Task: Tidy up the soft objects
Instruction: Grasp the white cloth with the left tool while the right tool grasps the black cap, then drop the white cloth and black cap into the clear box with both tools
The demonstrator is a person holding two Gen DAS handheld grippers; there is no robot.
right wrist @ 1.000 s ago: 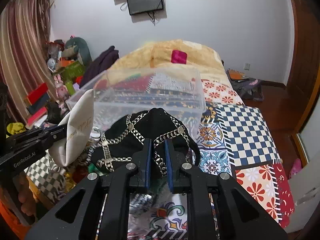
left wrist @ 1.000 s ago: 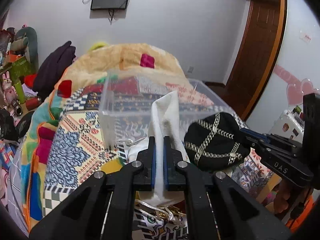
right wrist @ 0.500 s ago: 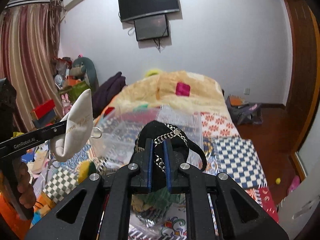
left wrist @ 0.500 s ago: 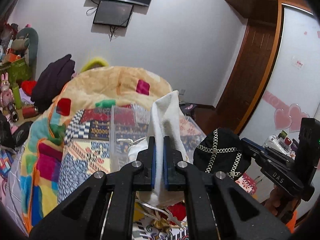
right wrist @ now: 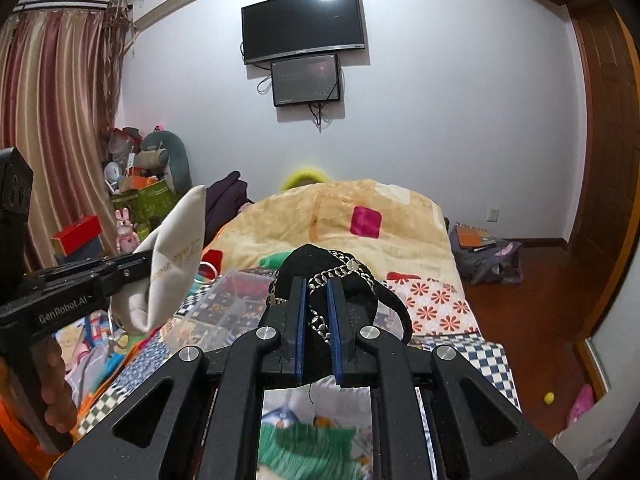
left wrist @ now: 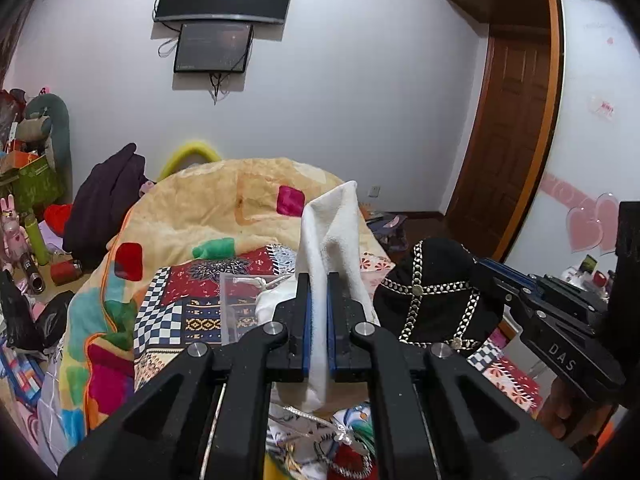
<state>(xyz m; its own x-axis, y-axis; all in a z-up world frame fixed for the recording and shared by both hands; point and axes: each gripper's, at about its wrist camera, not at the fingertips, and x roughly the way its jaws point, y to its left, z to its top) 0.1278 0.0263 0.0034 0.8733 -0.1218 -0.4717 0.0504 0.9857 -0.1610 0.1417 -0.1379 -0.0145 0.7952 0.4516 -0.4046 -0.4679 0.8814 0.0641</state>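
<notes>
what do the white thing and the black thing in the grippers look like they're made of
White pouch: soft matte cloth, probably cotton or felt; it folds limply. Black bag: matte knit or velvety fabric, hard to tell, crossed with shiny metal-looking chains.

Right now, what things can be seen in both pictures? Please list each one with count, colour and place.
white pouch: 1, white, held up in left tongs
black pouch: 1, black with metal chain, held in right tongs
clear box: 1, transparent, on bed below the tongs
blanket: 1, yellow with coloured patches, far end of bed
screens: 2, black, on wall
door: 1, brown, right
left tongs: 1, black, shut
right tongs: 1, black, shut
</notes>
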